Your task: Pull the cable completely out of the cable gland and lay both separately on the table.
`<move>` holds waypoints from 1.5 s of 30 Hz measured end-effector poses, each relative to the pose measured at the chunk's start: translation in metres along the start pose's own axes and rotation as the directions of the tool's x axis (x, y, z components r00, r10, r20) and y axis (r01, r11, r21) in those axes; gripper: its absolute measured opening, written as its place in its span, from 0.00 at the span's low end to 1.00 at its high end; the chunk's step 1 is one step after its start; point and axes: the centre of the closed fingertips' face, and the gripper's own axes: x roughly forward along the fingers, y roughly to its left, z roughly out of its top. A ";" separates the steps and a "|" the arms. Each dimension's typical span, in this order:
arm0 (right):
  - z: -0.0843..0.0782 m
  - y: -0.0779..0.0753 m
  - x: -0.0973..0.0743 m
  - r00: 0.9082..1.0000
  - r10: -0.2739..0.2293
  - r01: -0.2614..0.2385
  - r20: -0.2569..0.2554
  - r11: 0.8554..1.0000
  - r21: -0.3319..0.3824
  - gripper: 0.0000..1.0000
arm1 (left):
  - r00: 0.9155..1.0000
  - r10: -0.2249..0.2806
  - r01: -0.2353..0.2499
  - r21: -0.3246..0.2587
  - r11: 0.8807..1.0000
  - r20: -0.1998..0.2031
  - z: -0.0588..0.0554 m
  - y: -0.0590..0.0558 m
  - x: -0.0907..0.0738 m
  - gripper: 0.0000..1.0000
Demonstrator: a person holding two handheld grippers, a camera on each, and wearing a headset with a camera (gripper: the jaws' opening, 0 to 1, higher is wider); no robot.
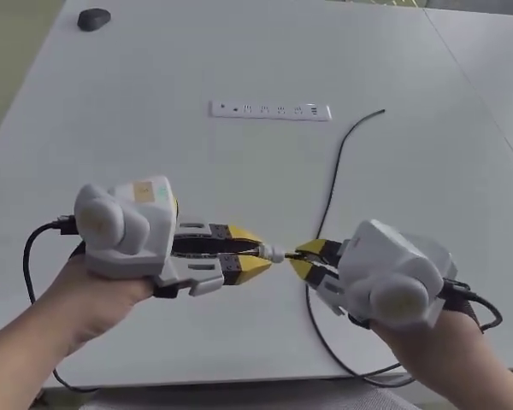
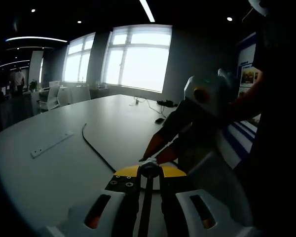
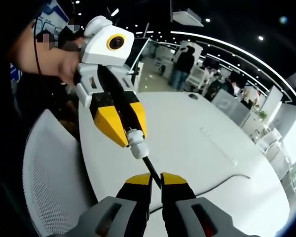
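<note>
Left claw (image 1: 261, 254) clamps cable gland (image 1: 275, 254), right claw (image 1: 301, 256) pinches cable (image 1: 333, 184); power strip (image 1: 270, 110) beyond.

White table (image 1: 154, 128) w/ power strip (image 1: 271, 110), blk cable (image 1: 333, 184), dark obj (image 1: 94, 18)

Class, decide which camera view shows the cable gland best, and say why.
The right gripper view: the cable gland appears side-on, large and unobstructed. The head view shows it small and far off; the left gripper view shows it end-on between its jaws.
</note>
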 end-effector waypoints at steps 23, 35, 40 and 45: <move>-0.042 -0.009 0.008 0.998 0.016 0.003 -0.058 0.947 0.322 0.01 | 1.000 0.015 -0.015 -0.005 1.000 0.004 0.000 0.005 -0.002 0.15; -0.073 -0.009 0.016 0.992 0.041 0.032 -0.119 0.831 0.556 0.02 | 1.000 0.021 -0.021 -0.005 1.000 -0.005 -0.003 0.008 -0.002 0.15; -0.075 -0.007 0.019 0.992 0.049 0.030 -0.118 0.810 0.586 0.02 | 1.000 0.019 -0.019 0.007 1.000 -0.022 -0.007 0.008 0.000 0.15; -0.073 -0.007 0.019 0.993 0.040 0.032 -0.114 0.823 0.567 0.02 | 1.000 0.019 -0.019 0.004 1.000 -0.019 -0.006 0.008 -0.001 0.15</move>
